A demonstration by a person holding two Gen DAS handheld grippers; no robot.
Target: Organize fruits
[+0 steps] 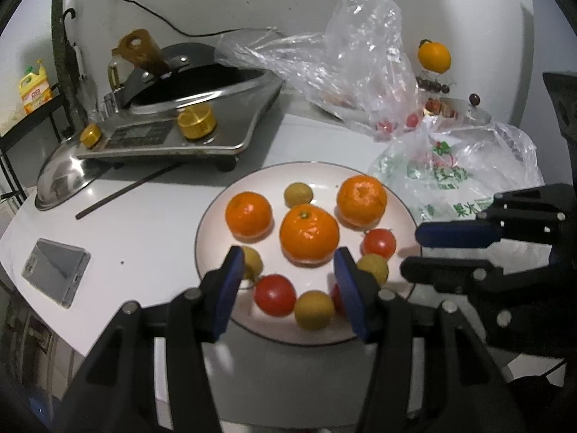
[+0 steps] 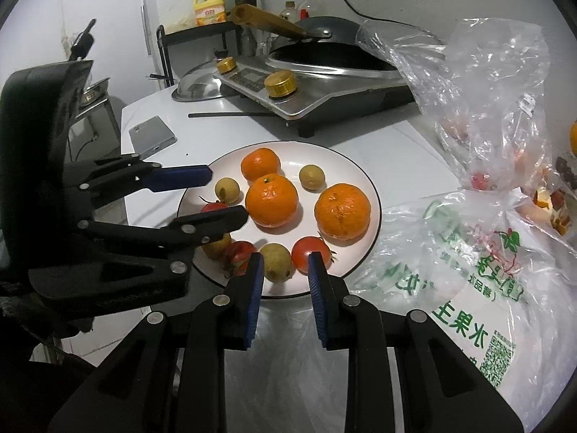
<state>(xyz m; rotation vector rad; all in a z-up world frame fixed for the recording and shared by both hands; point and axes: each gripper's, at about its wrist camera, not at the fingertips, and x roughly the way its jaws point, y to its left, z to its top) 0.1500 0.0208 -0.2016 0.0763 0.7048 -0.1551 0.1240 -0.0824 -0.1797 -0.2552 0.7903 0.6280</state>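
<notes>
A white plate (image 1: 216, 213) (image 2: 360, 169) on the white counter holds three oranges, with the biggest (image 1: 309, 234) (image 2: 271, 200) in the middle, plus several red tomatoes (image 1: 274, 294) and small yellow-green fruits (image 1: 313, 309). My left gripper (image 1: 288, 258) is open and empty over the plate's near edge; it also shows in the right wrist view (image 2: 220, 195). My right gripper (image 2: 285, 257) is open and empty over the plate's near rim, with a yellow-green fruit (image 2: 276, 262) just beyond its fingertips; it shows in the left wrist view (image 1: 414, 252) at the plate's right edge.
Plastic fruit bags (image 1: 454, 176) (image 2: 468, 252) lie right of the plate. An induction cooker with a wok (image 1: 180, 115) (image 2: 317, 72) stands behind. A steel lid (image 1: 61, 180), a black stick (image 1: 122, 191) and a phone (image 1: 56, 270) (image 2: 151, 135) lie to the left.
</notes>
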